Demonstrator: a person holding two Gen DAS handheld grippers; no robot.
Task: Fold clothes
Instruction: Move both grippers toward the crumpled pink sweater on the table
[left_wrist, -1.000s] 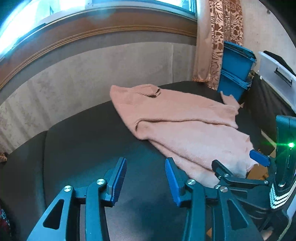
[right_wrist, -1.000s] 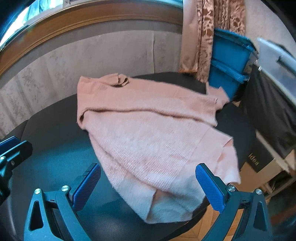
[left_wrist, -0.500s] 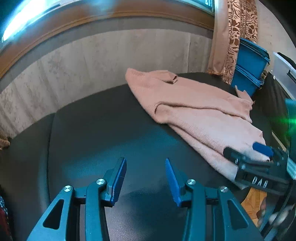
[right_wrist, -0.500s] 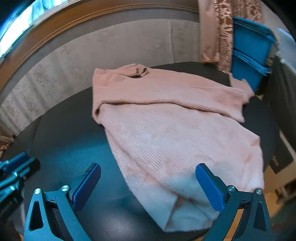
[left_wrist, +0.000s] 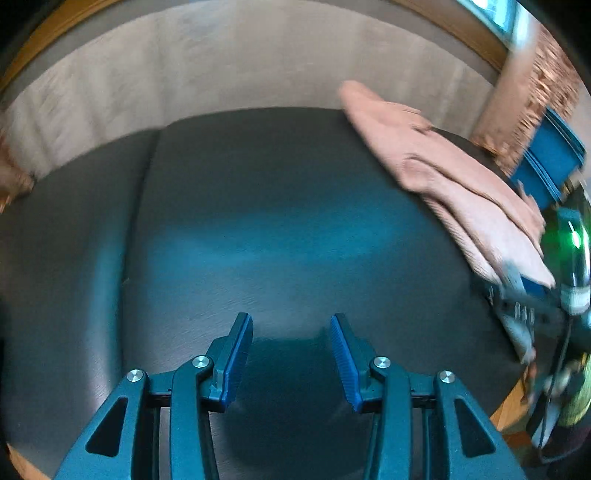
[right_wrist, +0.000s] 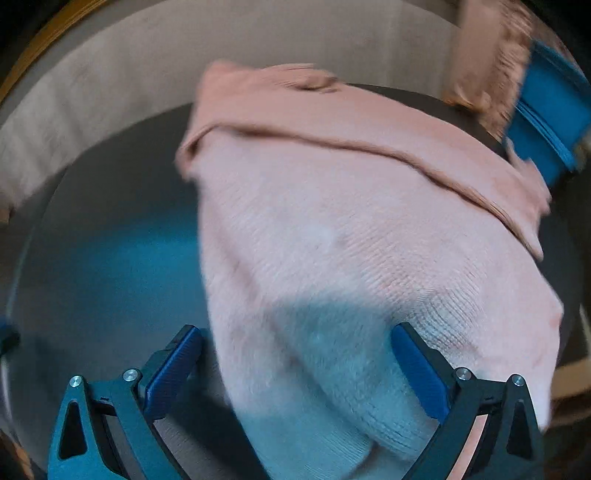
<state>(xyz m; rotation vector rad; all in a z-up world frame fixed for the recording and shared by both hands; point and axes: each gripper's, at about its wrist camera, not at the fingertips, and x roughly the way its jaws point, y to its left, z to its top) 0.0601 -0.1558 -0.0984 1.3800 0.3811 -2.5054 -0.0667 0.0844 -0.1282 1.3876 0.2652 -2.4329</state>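
Observation:
A pink knitted sweater (right_wrist: 332, 229) lies spread on a dark round table (right_wrist: 103, 258), one sleeve folded across its upper part. My right gripper (right_wrist: 295, 354) is open, its jaws wide apart over the sweater's near hem, low above it. In the left wrist view the sweater (left_wrist: 461, 192) lies at the far right. My left gripper (left_wrist: 291, 343) is open and empty over bare table (left_wrist: 258, 221), well left of the sweater. The right gripper (left_wrist: 524, 291) shows blurred at that view's right edge, at the sweater's near end.
A pale wall runs behind the table. A patterned curtain (right_wrist: 487, 55) hangs at the back right, with stacked blue bins (right_wrist: 550, 110) beside it. The table's near edge drops to a wooden floor (left_wrist: 513, 410) at the right.
Both grippers have moved forward and down toward the table. The left view has swung left, away from the sweater. The right gripper has closed in on the sweater's near hem.

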